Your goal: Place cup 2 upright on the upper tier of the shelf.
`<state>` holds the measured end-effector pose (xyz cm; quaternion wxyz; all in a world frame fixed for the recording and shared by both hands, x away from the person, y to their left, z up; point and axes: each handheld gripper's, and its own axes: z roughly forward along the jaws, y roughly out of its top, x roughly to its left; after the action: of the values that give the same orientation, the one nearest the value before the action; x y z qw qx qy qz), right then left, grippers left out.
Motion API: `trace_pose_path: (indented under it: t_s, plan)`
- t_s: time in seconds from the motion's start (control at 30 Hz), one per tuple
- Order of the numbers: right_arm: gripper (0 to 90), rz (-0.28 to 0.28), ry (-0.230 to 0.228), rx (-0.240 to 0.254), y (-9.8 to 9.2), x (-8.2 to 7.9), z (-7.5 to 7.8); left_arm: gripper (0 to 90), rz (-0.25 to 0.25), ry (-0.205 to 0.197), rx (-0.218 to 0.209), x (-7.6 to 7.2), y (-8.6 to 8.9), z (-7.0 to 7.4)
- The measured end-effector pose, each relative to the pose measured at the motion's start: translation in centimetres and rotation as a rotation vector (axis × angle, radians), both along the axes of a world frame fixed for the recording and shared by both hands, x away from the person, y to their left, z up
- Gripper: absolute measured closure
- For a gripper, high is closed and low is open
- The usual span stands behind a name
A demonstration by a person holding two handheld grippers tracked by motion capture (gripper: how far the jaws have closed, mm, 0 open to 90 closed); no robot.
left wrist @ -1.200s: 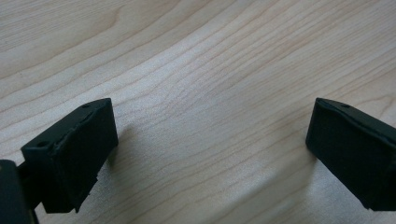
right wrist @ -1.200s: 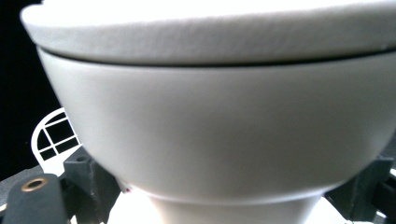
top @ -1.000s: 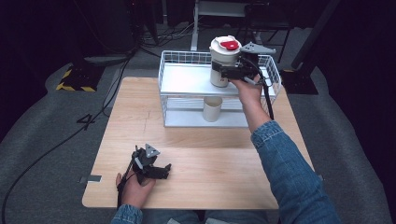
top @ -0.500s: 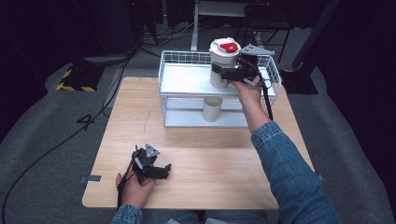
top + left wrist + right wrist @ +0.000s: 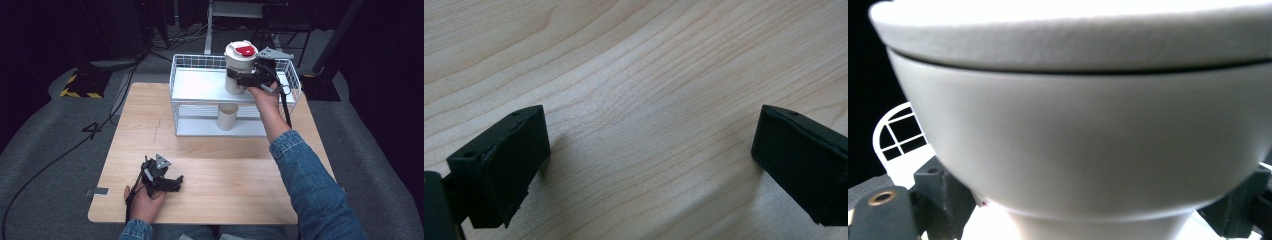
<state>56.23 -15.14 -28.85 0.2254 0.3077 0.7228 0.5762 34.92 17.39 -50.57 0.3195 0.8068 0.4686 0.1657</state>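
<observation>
1. Nearest to me, my left gripper [image 5: 172,181] rests on the pale wooden table [image 5: 230,200] close to its near edge, held by my left hand [image 5: 142,200]. It is black, with a grey three-cornered plate on top.
2. In the left gripper view, its two blunt, matte black jaws stand wide apart and released, with bare wood between them. The wood [image 5: 649,100] is light, with fine wavy grain.
3. The middle of the table is flat open wood, with free room on all sides of the left gripper.
4. My right forearm, in a blue denim sleeve [image 5: 310,185], reaches forward across the right half of the table.
5. At the far edge stands a white wire rack [image 5: 200,87] with two tiers and a low wire rim around the top tier.
6. A small cream cup [image 5: 227,116] stands upright on the lower tier, under the upper shelf.
7. My right gripper [image 5: 240,79] is clenched on a white lidded cup [image 5: 239,67] at the upper tier, jaws on either side of its body. I cannot tell whether the cup's base touches the shelf.
8. The high view shows a red patch [image 5: 245,50] on the round lid.
9. The right gripper view shows the cup [image 5: 1073,150] very close: smooth, tapering downward, the lid's rim overhanging, a black jaw at each side, and a bit of white wire [image 5: 895,135] at left.
</observation>
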Motion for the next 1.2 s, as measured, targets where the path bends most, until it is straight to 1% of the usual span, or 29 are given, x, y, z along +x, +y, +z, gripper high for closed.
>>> trace_pose_path:
  t_s: [0.1,0.2,0.23,0.33,0.4,0.47,0.57,0.63,0.83,0.97,1.03,1.2]
  plan:
    - [9.1,-0.009,-0.034,-0.014,0.1,-0.1,0.1,2.7,0.0,0.0,0.0,0.0,0.0,0.0]
    - [0.5,-0.023,-0.058,0.001,0.0,-0.3,0.4,2.7,0.0,0.0,0.0,0.0,0.0,0.0]
    - [0.2,-0.03,-0.054,0.009,-0.1,-0.4,0.5,2.7,0.0,0.0,0.0,0.0,0.0,0.0]
    - [0.2,-0.034,-0.038,0.007,-0.4,-0.8,0.8,2.7,0.0,0.0,0.001,0.0,0.0,0.0]
    - [0.1,-0.04,-0.028,-0.014,-0.7,-1.1,1.1,2.7,0.0,-0.001,0.0,0.0,0.0,0.0]
    - [0.1,-0.039,-0.031,-0.029,-1.1,-1.6,1.3,2.7,0.0,0.0,0.0,0.0,0.0,0.0]
    - [0.1,-0.032,-0.028,-0.033,-1.7,-2.5,1.7,2.7,0.0,0.0,0.0,0.0,0.0,0.0]
    - [0.2,-0.031,-0.041,-0.034,-2.2,-3.2,2.1,2.7,0.0,-0.001,-0.001,0.0,0.0,0.0]
    - [0.2,-0.01,-0.038,-0.056,-3.6,-5.6,2.7,2.7,0.0,0.0,0.0,0.0,0.0,0.0]
    - [0.2,0.004,-0.028,-0.067,-4.4,-6.9,2.6,2.7,0.0,0.0,0.0,0.0,0.0,0.0]
    - [0.2,0.014,-0.024,-0.065,-4.9,-7.7,2.5,2.7,0.0,0.0,0.0,0.0,0.0,0.0]
    - [0.2,0.035,-0.026,-0.067,-6.0,-9.3,2.2,2.7,0.001,-0.001,-0.001,0.0,0.0,0.0]
